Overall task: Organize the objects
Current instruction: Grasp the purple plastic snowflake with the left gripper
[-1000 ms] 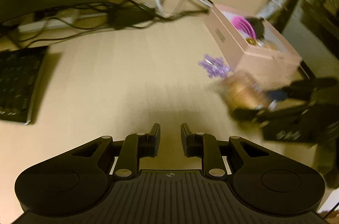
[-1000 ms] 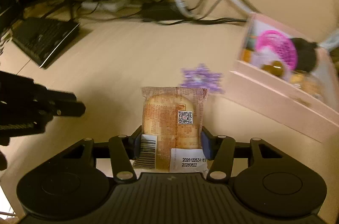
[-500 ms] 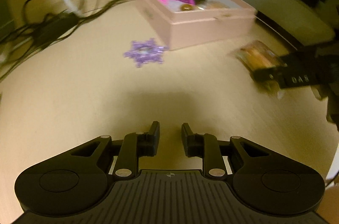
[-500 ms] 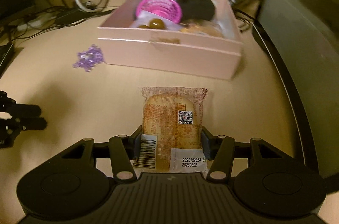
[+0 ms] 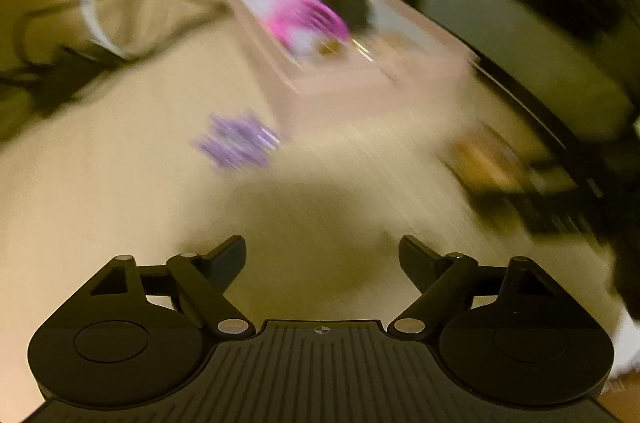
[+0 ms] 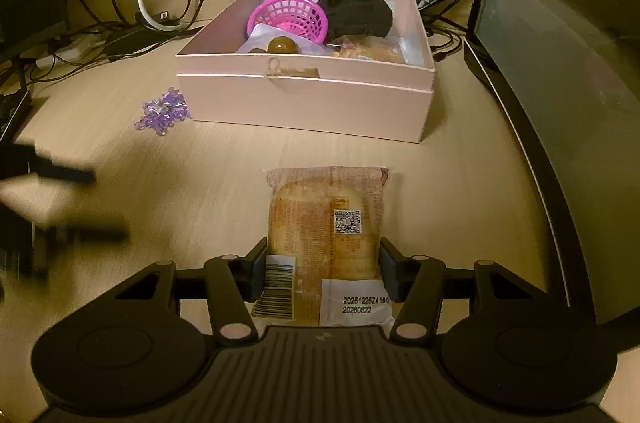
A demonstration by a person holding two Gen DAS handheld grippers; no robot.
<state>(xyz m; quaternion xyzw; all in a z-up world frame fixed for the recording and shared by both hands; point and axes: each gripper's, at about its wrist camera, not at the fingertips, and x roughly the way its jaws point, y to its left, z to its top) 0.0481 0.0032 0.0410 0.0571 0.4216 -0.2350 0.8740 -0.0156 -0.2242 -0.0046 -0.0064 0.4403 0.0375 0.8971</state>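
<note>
Now I am gripping the wrapped bread packet [image 6: 325, 235] in my right gripper [image 6: 324, 269], facing the pink box [image 6: 304, 95]; my left gripper [image 5: 322, 255] has just been opening, nothing between its jaws.

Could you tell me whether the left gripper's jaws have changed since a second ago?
Yes. The left gripper has just been opening; its jaws now stand wide apart with nothing between them, above the bare table.

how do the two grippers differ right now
The right gripper is shut on a wrapped bun; the left gripper holds nothing. The left's jaws stand wide, having just opened; the right's sit narrower, against the packet. Both are black and point down toward the desk.
</note>
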